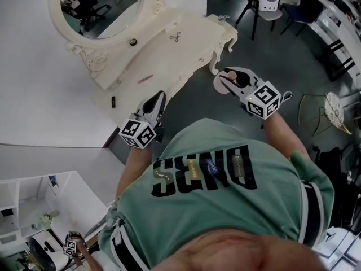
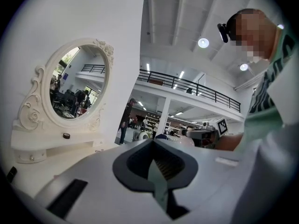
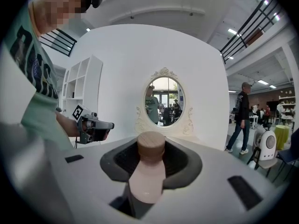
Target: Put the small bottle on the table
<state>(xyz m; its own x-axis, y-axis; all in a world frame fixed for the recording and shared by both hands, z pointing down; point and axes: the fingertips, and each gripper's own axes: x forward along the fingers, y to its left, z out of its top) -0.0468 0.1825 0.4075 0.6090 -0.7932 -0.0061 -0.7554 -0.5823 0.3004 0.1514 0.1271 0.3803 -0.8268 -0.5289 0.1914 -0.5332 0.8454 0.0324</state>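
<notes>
Between the jaws of the right gripper [image 3: 150, 161]: the small bottle [image 3: 145, 183], pale pink body under a round wooden cap [image 3: 151, 146], which shows above the pads while the body runs down into the gap. Pads pinch it high, about the neck and shoulder. Looks roughly upright, not certain. Bottle is in the air, well apart from the white dressing table [image 1: 189, 30] seen ahead beneath its oval mirror [image 3: 164, 101]; not yet set down. Left gripper [image 2: 156, 166] carried alongside, jaws pressed together, nothing in them. Handling, as a guess: small, light, rigid. The body looks smooth and matte, glass or hard plastic, can't tell which, so treat it as breakable and somewhat slippery. The high grip leaves the base free, which suits lowering it base-first, though the bottle could pivot or slide in the pads if the squeeze slackens. Narrow foot for its height: likely to topple if released tilted. Tabletop carries a few small items [image 1: 133, 42] near the mirror; the front edge looks barer, the better landing spot
</notes>
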